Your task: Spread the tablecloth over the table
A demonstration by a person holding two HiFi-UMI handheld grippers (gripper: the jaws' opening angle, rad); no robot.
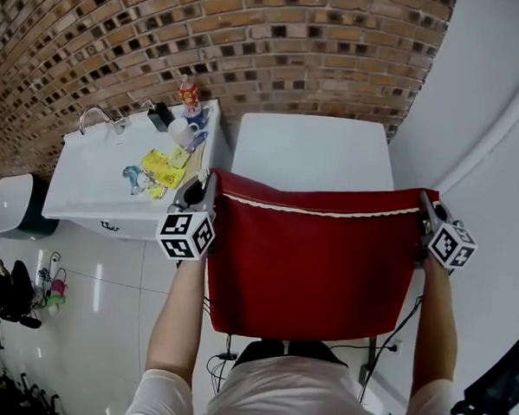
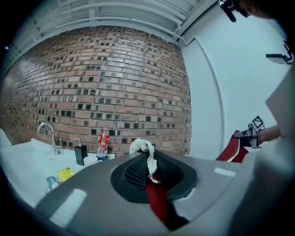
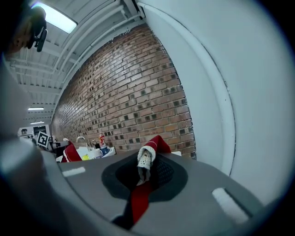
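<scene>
Right now the red tablecloth [image 1: 313, 257] hangs as a flat sheet in the middle of the head view, stretched between the two grippers. Its white lace-trimmed top edge runs level just below the near edge of the white table [image 1: 314, 153] in the upper centre. None of the cloth lies on the tabletop yet.

The left gripper [image 1: 199, 195] is clamped on the cloth's upper left corner. In its own view the jaws sit pressed together, with a twist of lace and red fabric pinched between them. The right gripper [image 1: 428, 215] grips the upper right corner the same way, a bunch of trim and red cloth caught between its closed jaws.

The cloth looks light, soft and limp, so it should drape and sag wherever it is unsupported and slide easily over a smooth top. Held by only a small bunch of fabric, a corner could slip out under a hard tug. The two top corners look like the right hold, kept well apart so the edge stays taut.

At the upper left a white sink counter [image 1: 96, 176] carries a tap [image 1: 95, 116], a dark soap dispenser [image 1: 160, 115], a red-labelled bottle [image 1: 188, 93], a white mug [image 1: 181, 133] and some yellow packets [image 1: 162, 167]. What the mug holds cannot be made out.
</scene>
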